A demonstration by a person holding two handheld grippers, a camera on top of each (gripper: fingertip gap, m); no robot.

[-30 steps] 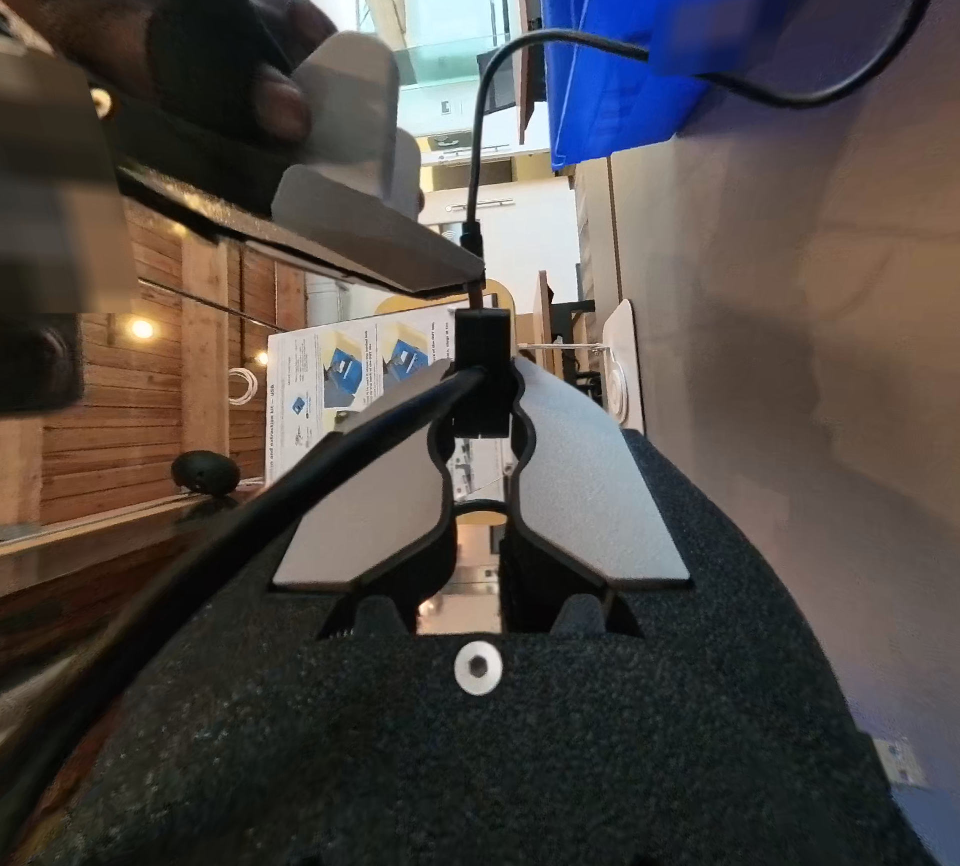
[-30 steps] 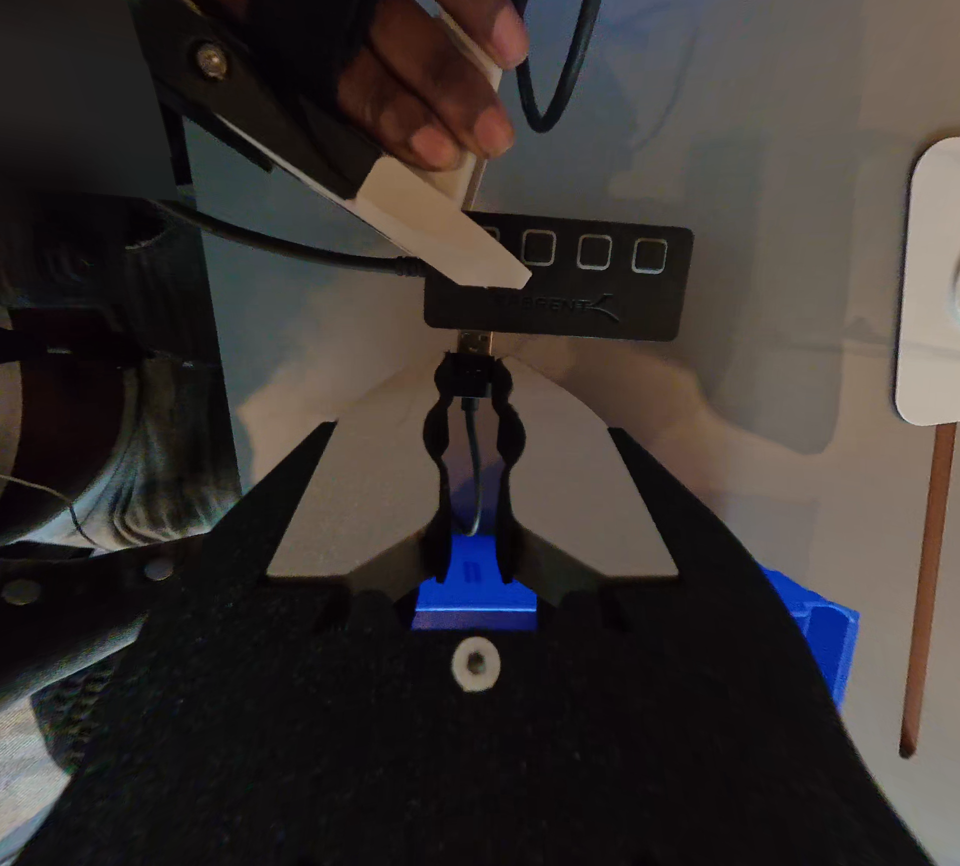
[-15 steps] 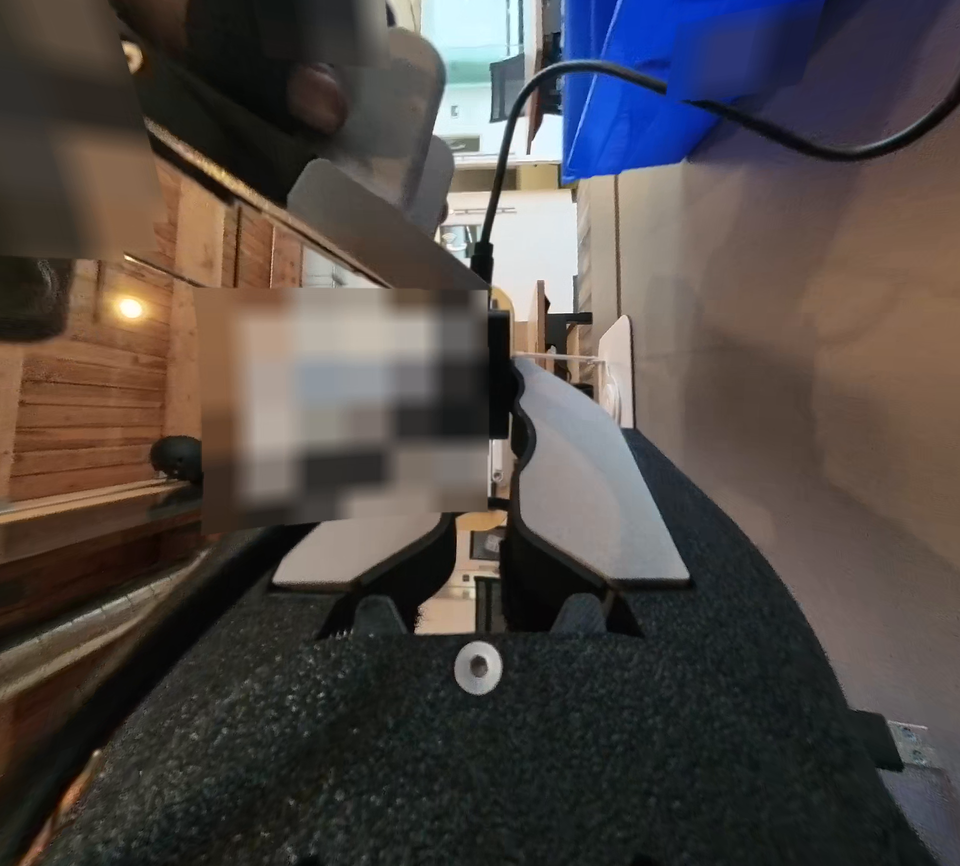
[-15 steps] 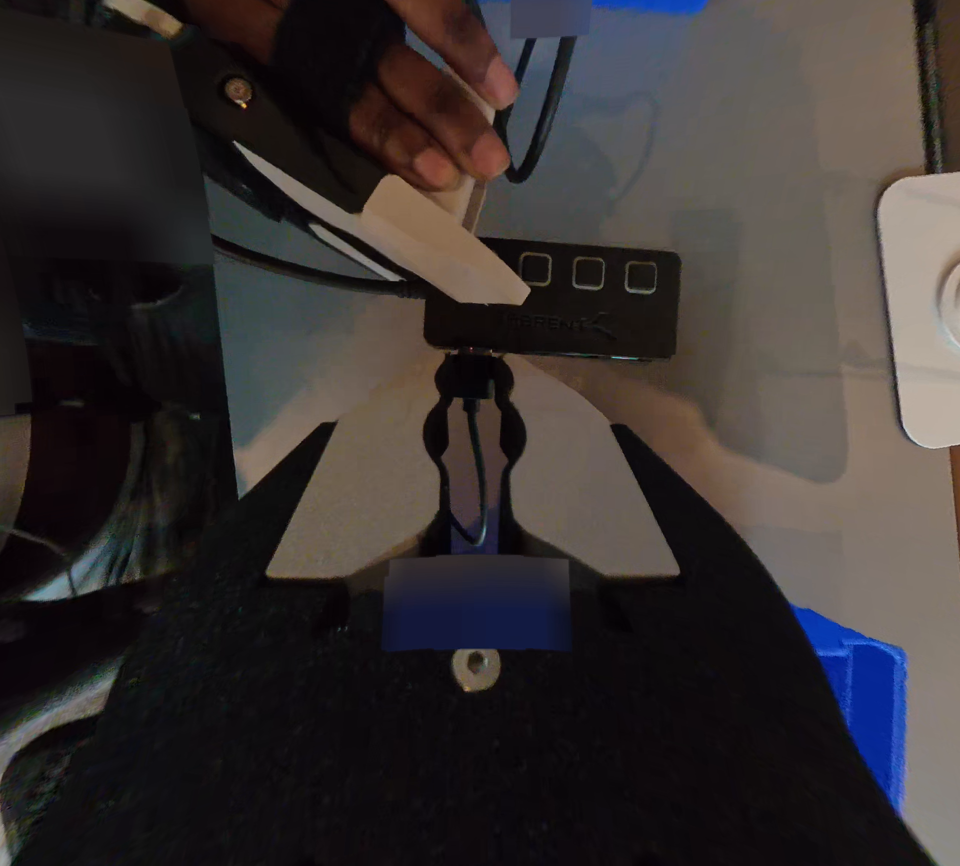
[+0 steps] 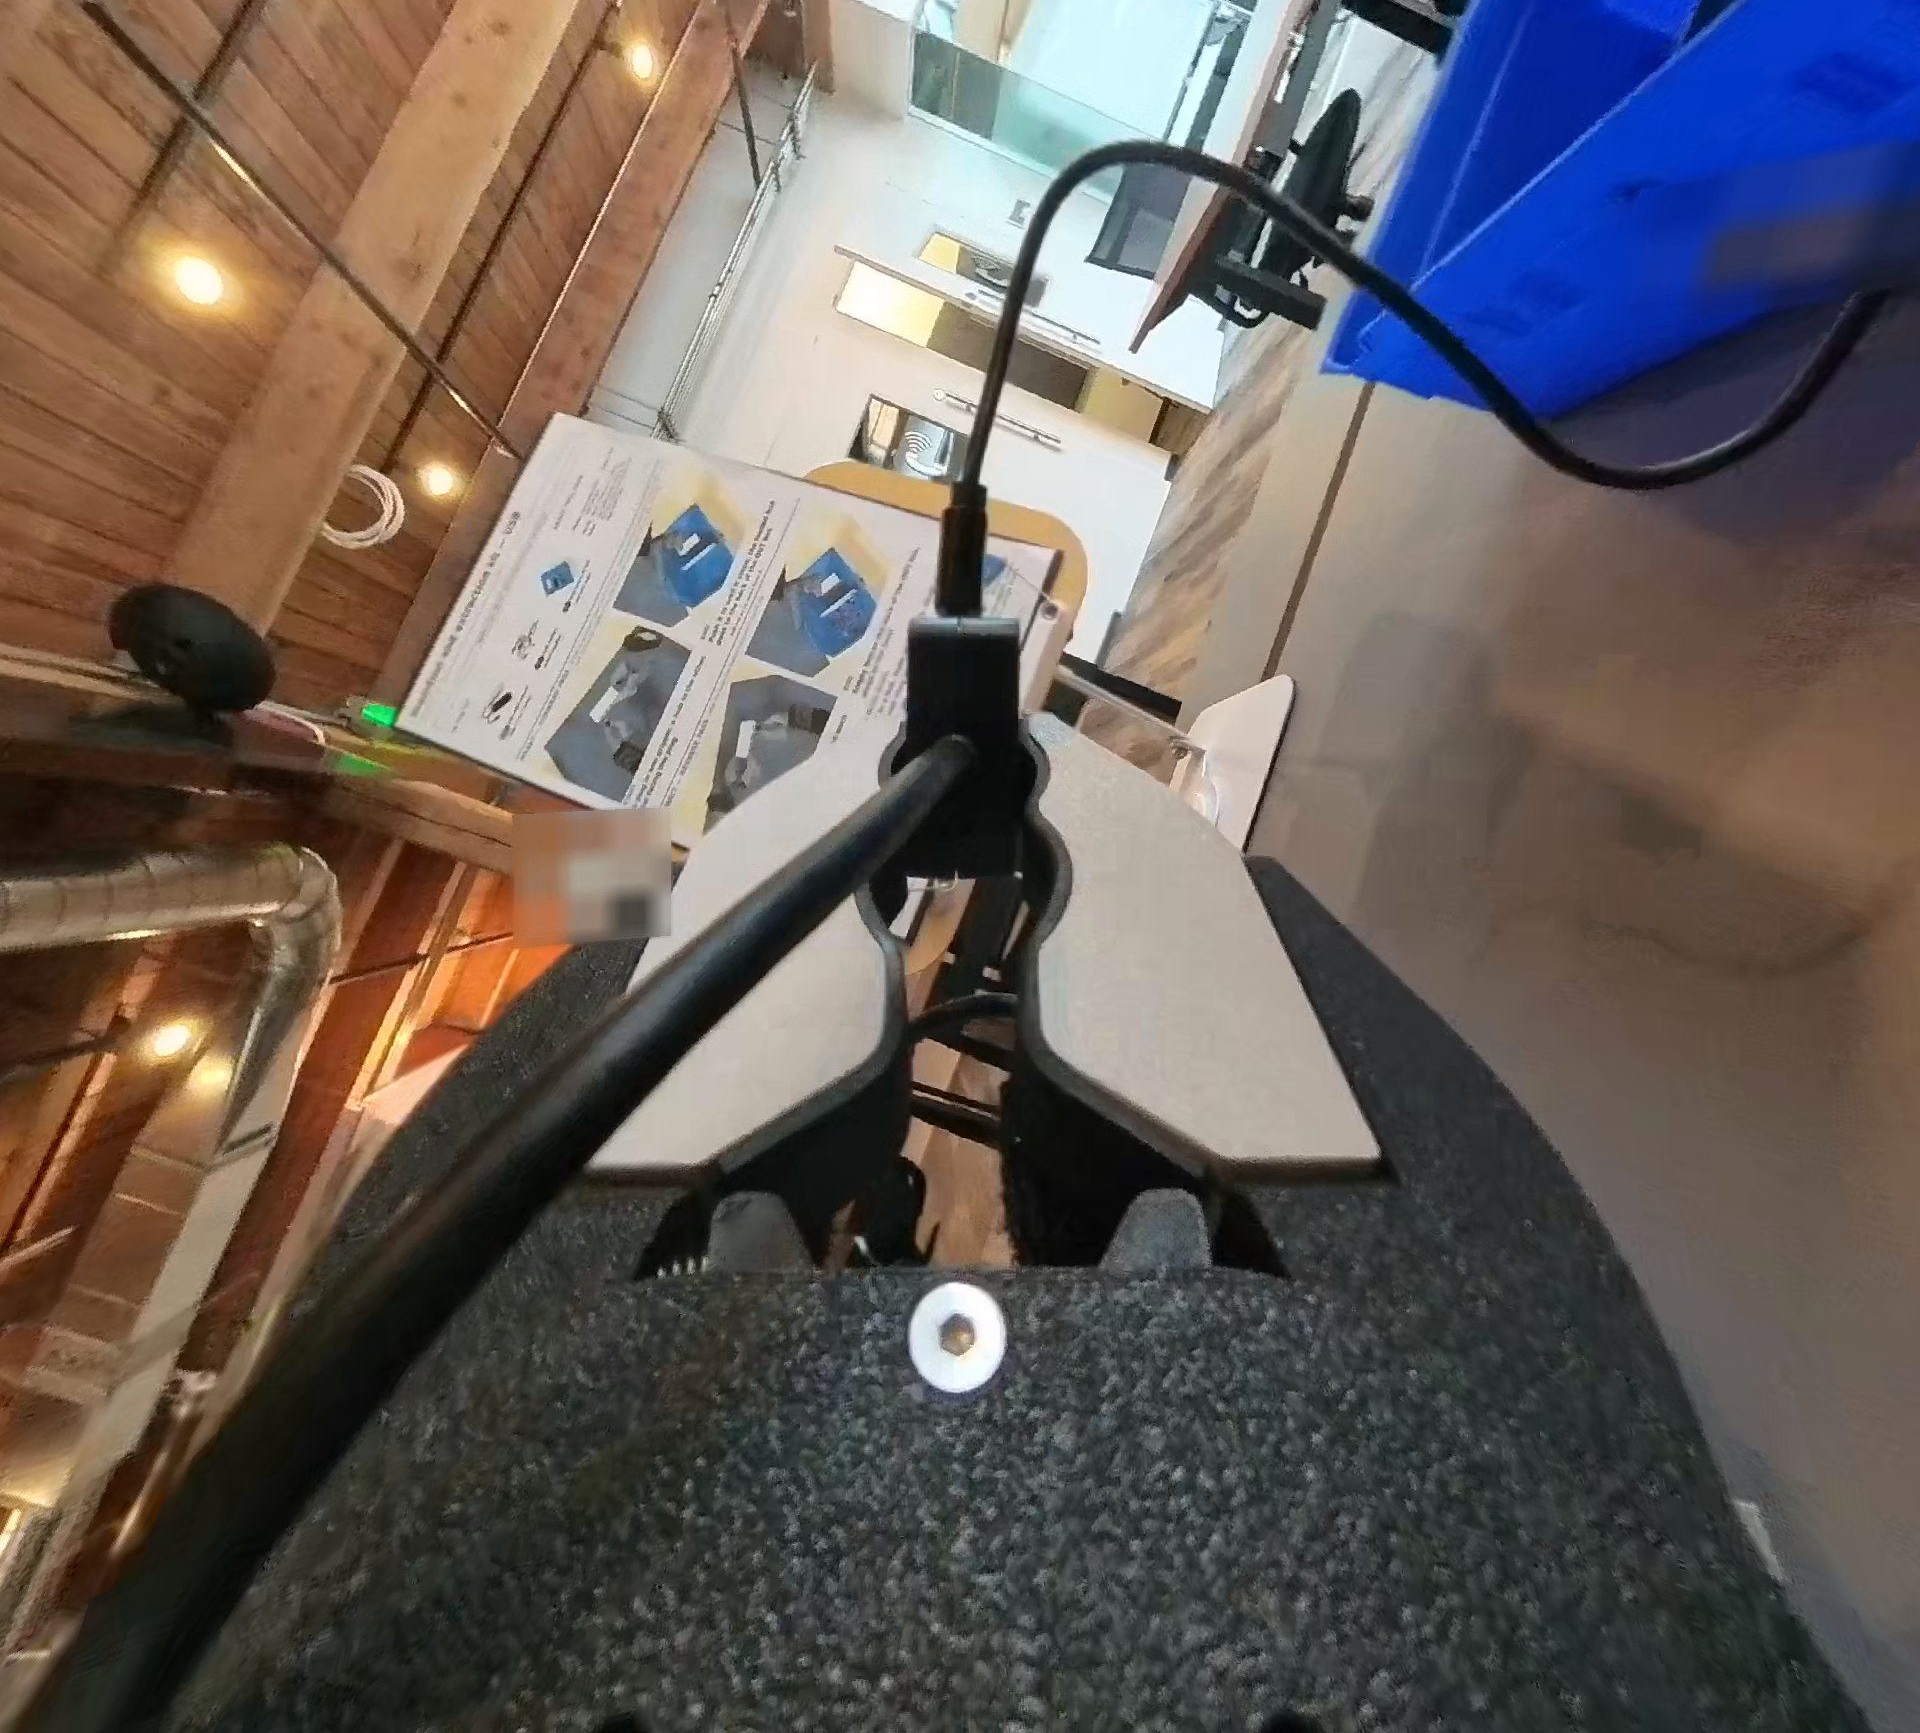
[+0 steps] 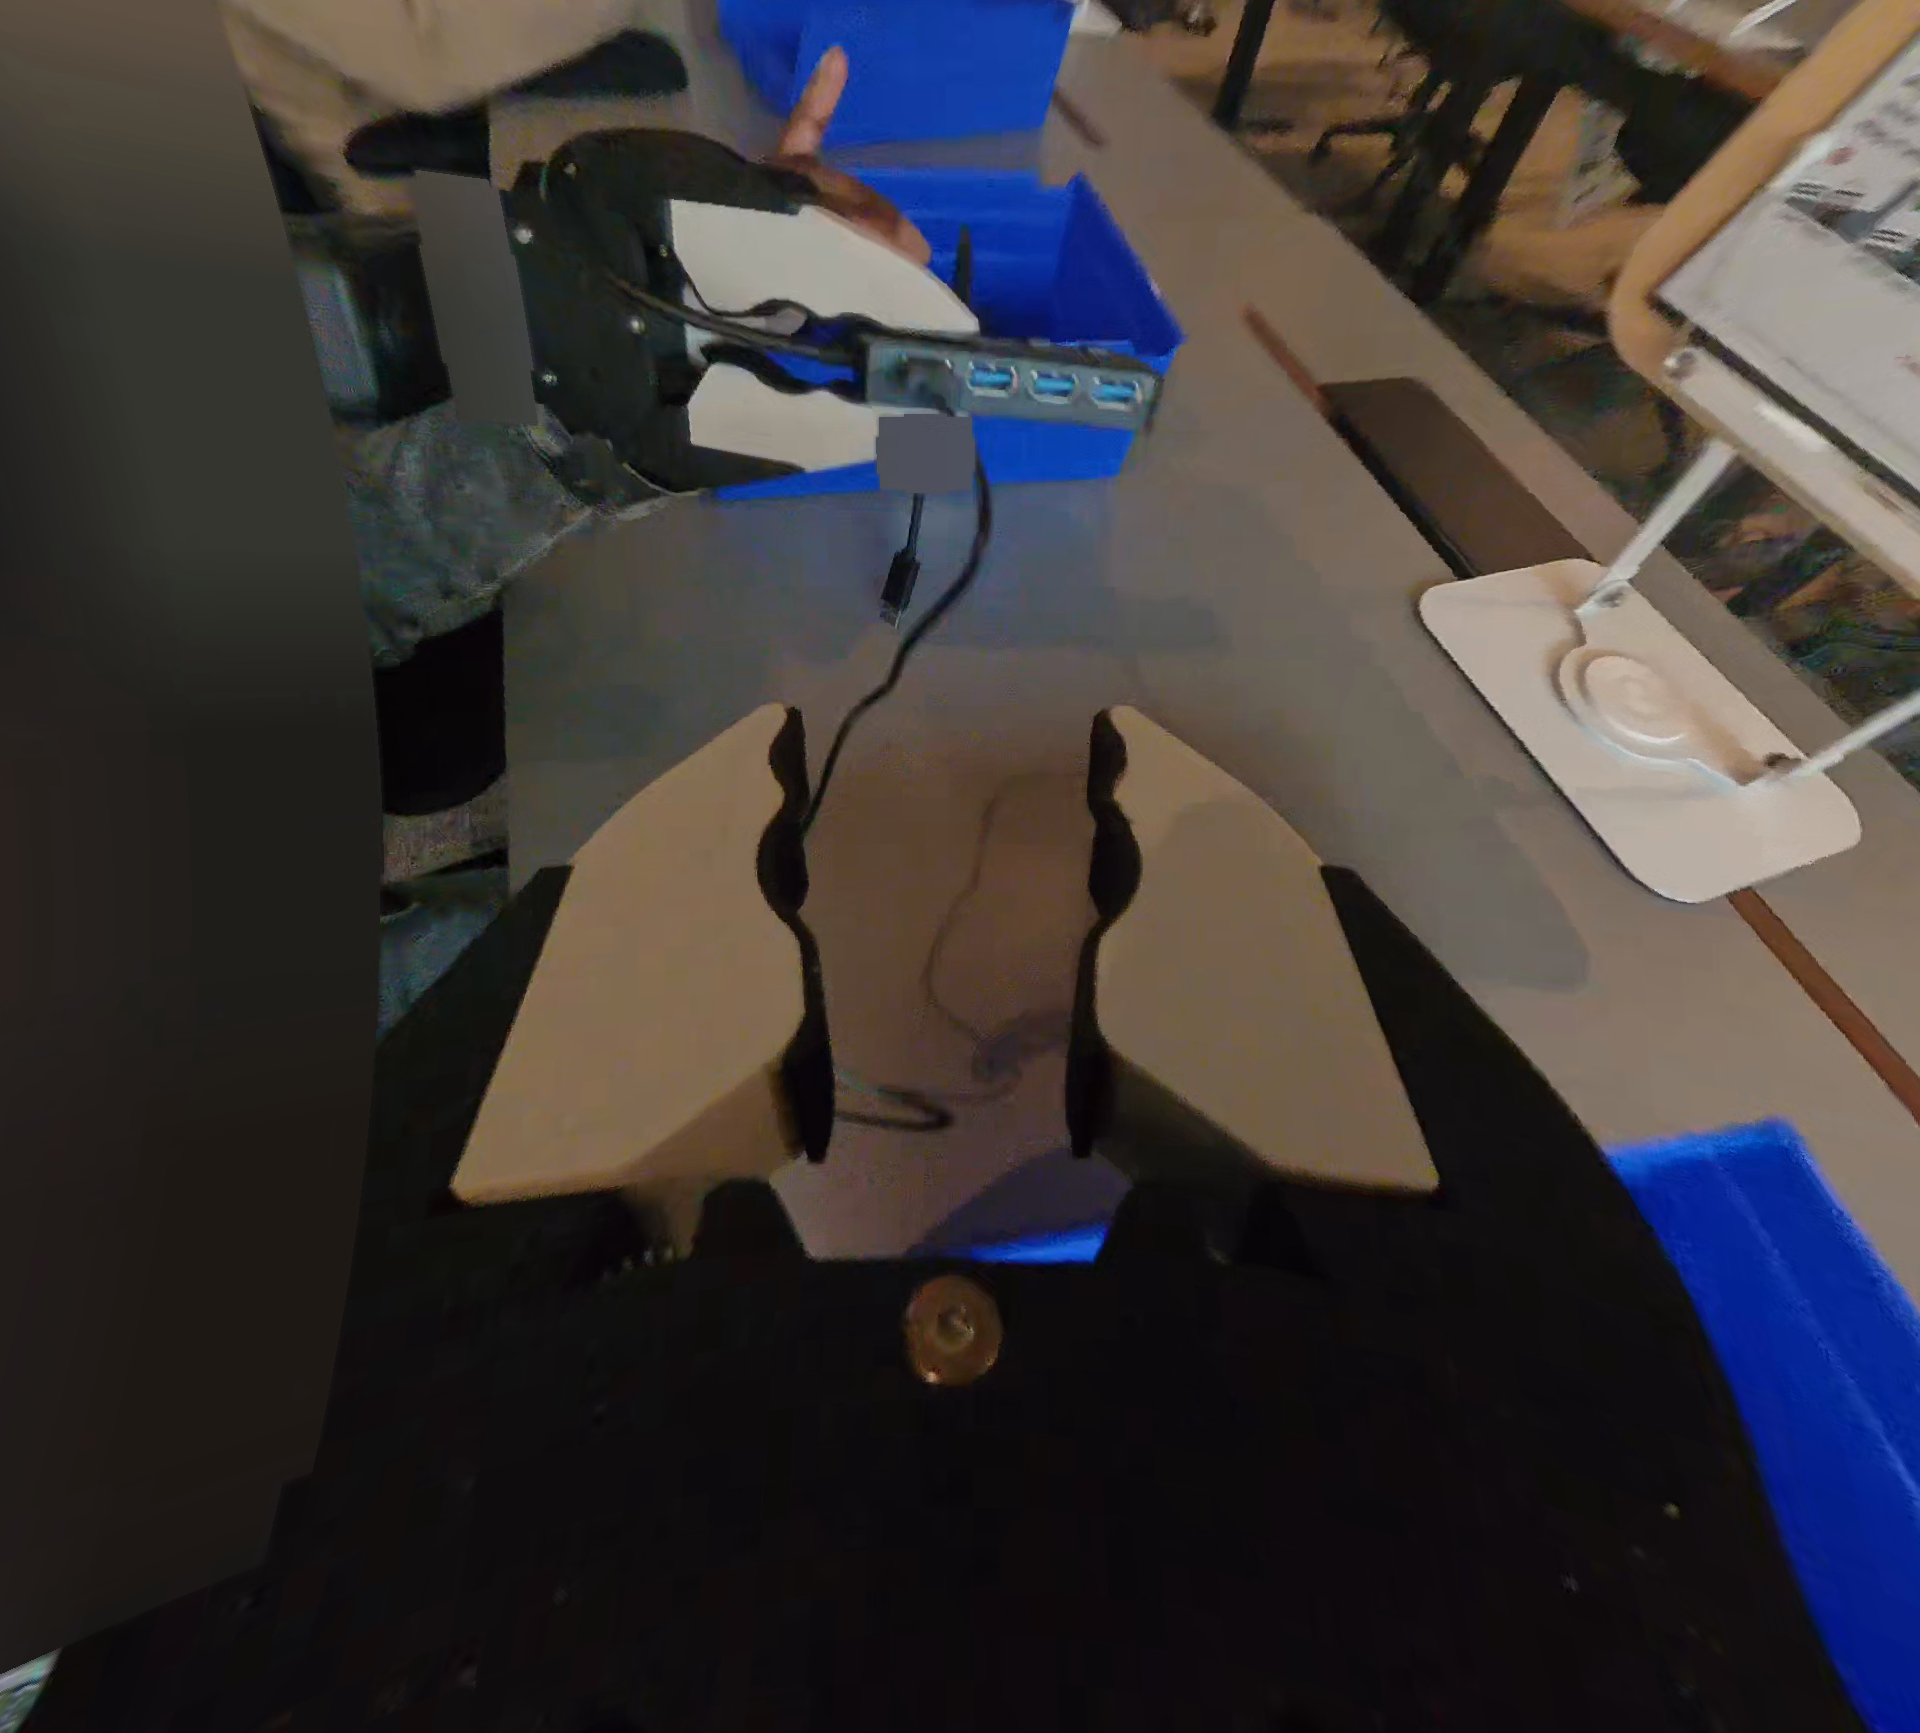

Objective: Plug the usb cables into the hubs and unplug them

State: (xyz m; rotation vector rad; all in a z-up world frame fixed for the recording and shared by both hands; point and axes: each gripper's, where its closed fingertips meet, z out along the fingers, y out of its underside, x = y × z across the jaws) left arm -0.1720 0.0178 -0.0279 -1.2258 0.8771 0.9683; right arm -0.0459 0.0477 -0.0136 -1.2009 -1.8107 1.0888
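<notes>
My left gripper [image 5: 961,753] is shut on one end of the black USB hub [image 5: 961,675], seen end-on and held in the air. A thin black USB cable [image 5: 997,353] is plugged into the hub and curves right toward the blue bins. The hub's own thick cable [image 5: 623,1008] trails back over the gripper. In the right wrist view the left gripper [image 6: 831,353] holds the hub [image 6: 1023,384] level, its blue ports facing me. A thin cable [image 6: 935,603] hangs from it to the grey table [image 6: 1299,561], and a loose plug [image 6: 897,587] dangles below. My right gripper [image 6: 940,748] is open and empty, well back from the hub.
Blue bins [image 6: 1018,270] stand behind the hub and another [image 6: 1787,1351] sits at my lower right. A white stand base [image 6: 1631,727] with a framed sheet [image 5: 727,644] is on the right. A person in beige [image 6: 416,0] is beyond the table.
My right gripper pushed the plug into the hub, then let go, opened and drew back. My left gripper has turned with the hub still held.
</notes>
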